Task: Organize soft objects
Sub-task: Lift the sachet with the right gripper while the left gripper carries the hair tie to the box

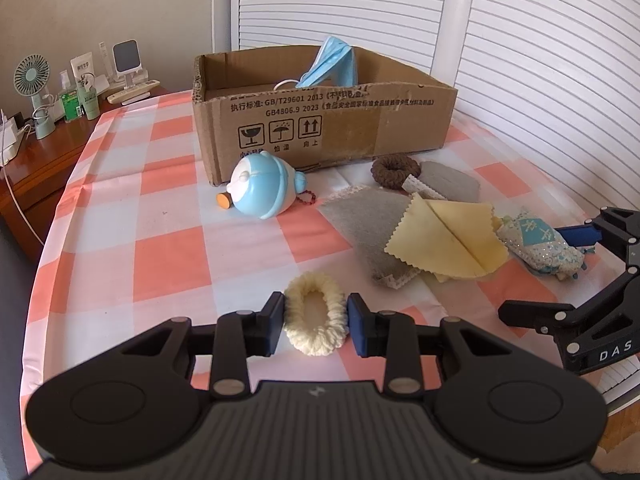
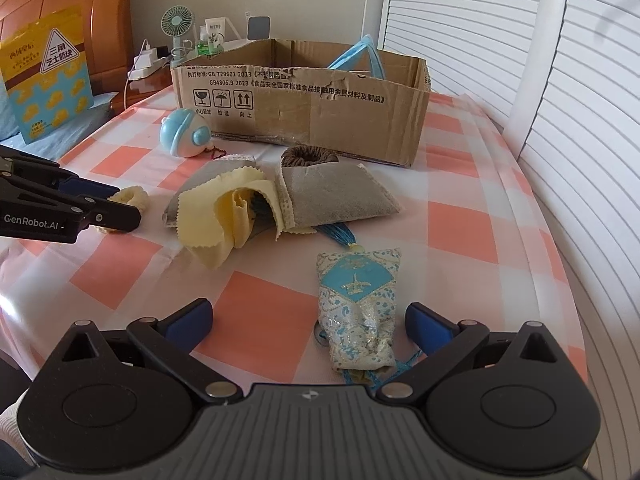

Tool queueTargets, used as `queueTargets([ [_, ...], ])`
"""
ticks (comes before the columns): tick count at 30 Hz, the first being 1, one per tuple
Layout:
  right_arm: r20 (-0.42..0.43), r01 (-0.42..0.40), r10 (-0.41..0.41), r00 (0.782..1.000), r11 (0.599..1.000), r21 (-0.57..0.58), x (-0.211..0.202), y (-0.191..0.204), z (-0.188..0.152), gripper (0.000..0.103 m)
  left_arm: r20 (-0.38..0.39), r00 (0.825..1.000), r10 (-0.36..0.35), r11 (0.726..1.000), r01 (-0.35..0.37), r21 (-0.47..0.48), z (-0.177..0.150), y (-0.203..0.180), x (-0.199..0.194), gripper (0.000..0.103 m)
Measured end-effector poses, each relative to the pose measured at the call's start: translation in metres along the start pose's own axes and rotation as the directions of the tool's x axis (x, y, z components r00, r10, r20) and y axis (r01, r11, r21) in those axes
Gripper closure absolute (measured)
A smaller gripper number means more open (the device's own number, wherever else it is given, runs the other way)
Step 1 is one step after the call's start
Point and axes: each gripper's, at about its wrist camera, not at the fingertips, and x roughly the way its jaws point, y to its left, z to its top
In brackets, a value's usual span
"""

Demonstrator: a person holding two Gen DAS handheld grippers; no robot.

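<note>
My left gripper [image 1: 316, 322] is shut on a cream scrunchie [image 1: 316, 316], which is squeezed to an oval and rests on the checked tablecloth [image 1: 160, 208]. My right gripper [image 2: 308, 320] is open, with a blue-and-white embroidered sachet [image 2: 360, 308] lying between its fingers nearer the right one. The sachet also shows in the left wrist view [image 1: 540, 248]. A cardboard box [image 1: 320, 120] stands at the back with a blue face mask [image 1: 332, 64] in it. A brown scrunchie [image 1: 394, 170], grey cloths [image 1: 364, 216] and a yellow cloth [image 1: 444, 240] lie in front of it.
A light blue round toy [image 1: 260, 188] lies by the box's front left corner. A wooden nightstand [image 1: 36, 160] at the left holds a fan, bottles and chargers. White slatted panels [image 1: 540, 60] stand behind and to the right. A yellow snack bag [image 2: 44, 76] leans at the far left.
</note>
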Motion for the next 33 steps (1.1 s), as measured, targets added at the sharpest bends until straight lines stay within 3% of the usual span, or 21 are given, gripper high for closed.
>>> queueTargets([
  [4, 0.018, 0.008, -0.008, 1.0, 1.0, -0.027, 0.001, -0.003, 0.004, 0.005, -0.001, 1.0, 0.0, 1.0, 0.0, 0.0, 0.0, 0.0, 0.0, 0.069],
  [9, 0.03, 0.017, -0.016, 0.999, 0.999, -0.05, 0.002, -0.007, 0.011, 0.032, -0.003, 1.0, 0.0, 1.0, 0.0, -0.002, 0.0, 0.0, 0.0, 0.069],
  [11, 0.03, 0.02, -0.019, 0.999, 0.998, -0.053, 0.0, -0.008, 0.011, 0.047, -0.005, 1.0, 0.0, 1.0, 0.0, -0.003, 0.0, 0.0, 0.0, 0.069],
  [16, 0.022, 0.045, -0.044, 0.999, 0.997, -0.058, -0.004, -0.01, 0.011, 0.063, -0.017, 1.0, -0.003, 1.0, 0.003, -0.001, 0.002, 0.001, -0.001, 0.07],
  [33, 0.083, 0.033, -0.027, 0.996, 0.997, -0.075, -0.057, -0.029, 0.045, 0.067, -0.052, 0.995, -0.085, 0.995, 0.087, 0.048, 0.033, 0.004, -0.04, 0.07],
])
